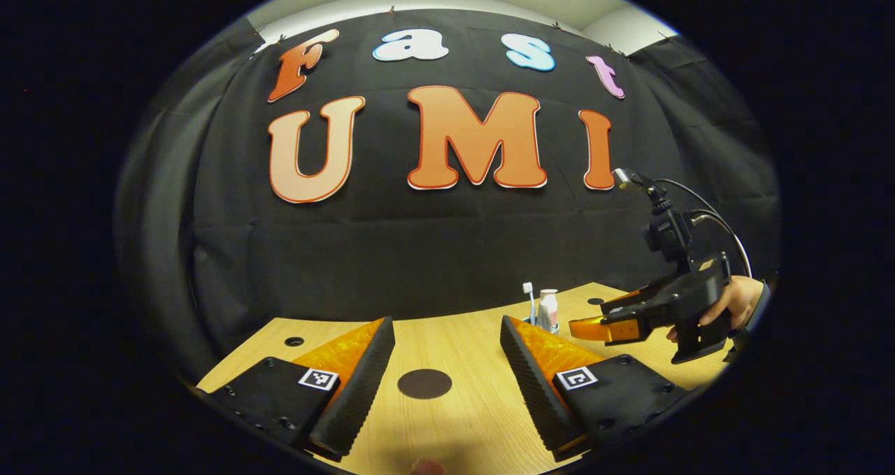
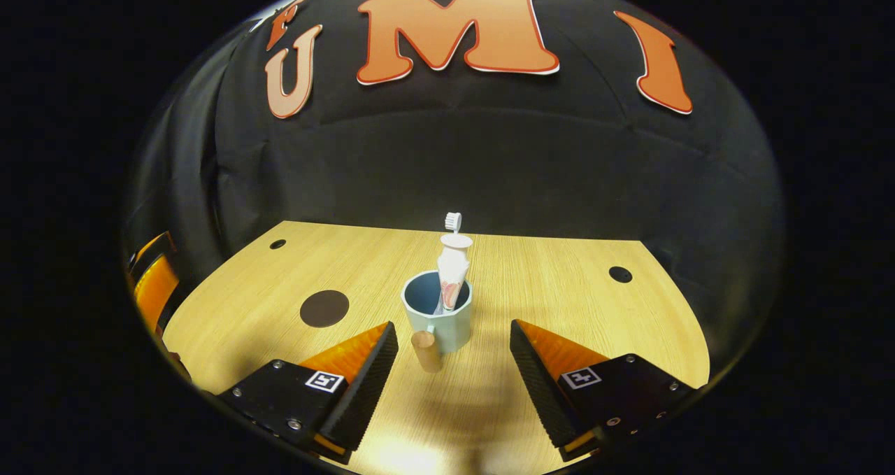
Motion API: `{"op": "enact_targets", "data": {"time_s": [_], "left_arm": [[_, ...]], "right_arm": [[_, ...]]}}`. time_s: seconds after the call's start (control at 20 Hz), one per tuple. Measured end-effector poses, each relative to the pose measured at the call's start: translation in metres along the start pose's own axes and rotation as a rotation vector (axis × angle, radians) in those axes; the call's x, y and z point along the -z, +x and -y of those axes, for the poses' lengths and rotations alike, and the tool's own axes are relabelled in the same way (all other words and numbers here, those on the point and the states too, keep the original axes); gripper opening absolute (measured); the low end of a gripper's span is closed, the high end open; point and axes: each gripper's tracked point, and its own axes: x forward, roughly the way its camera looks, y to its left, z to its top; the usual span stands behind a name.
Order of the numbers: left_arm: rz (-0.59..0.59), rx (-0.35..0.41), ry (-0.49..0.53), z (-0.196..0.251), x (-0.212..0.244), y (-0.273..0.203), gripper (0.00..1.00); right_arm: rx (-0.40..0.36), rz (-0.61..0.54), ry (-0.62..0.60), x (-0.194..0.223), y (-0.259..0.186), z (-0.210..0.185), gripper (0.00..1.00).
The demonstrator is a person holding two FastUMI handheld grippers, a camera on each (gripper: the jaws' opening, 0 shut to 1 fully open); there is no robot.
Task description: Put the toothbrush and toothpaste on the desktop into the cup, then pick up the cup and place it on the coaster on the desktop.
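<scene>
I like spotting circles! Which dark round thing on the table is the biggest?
The coaster, a flat dark disc left of the cup. The other dark rounds are tiny holes near the table's edges.

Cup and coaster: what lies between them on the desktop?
Nothing: in the right gripper view, bare desktop separates the cup from the coaster.

A pale blue cup (image 2: 440, 317) with a wooden handle stands upright on the tabletop (image 2: 559, 286), holding a toothbrush (image 2: 453, 220) and toothpaste (image 2: 453, 268); a dark round coaster (image 2: 324, 308) lies well apart.
</scene>
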Motion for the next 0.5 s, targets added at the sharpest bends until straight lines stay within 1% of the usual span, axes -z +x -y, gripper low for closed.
{"op": "enact_targets", "data": {"time_s": [0.1, 0.2, 0.35, 0.5], "left_arm": [[-0.028, -0.017, -0.009, -0.009, 0.006, -0.013, 0.98], [-0.041, -0.023, -0.027, -0.015, 0.011, -0.015, 0.98], [-0.057, -0.040, -0.026, -0.027, 0.014, -0.029, 0.98], [-0.074, -0.048, -0.021, -0.032, 0.020, -0.035, 0.98]], "right_arm": [[0.002, -0.043, -0.009, 0.001, 0.010, -0.006, 0.96], [0.010, -0.090, -0.018, 0.004, 0.022, -0.011, 0.94], [0.019, -0.169, -0.022, 0.015, 0.038, -0.016, 0.90], [0.029, -0.257, -0.013, 0.028, 0.052, -0.022, 0.85]]}}
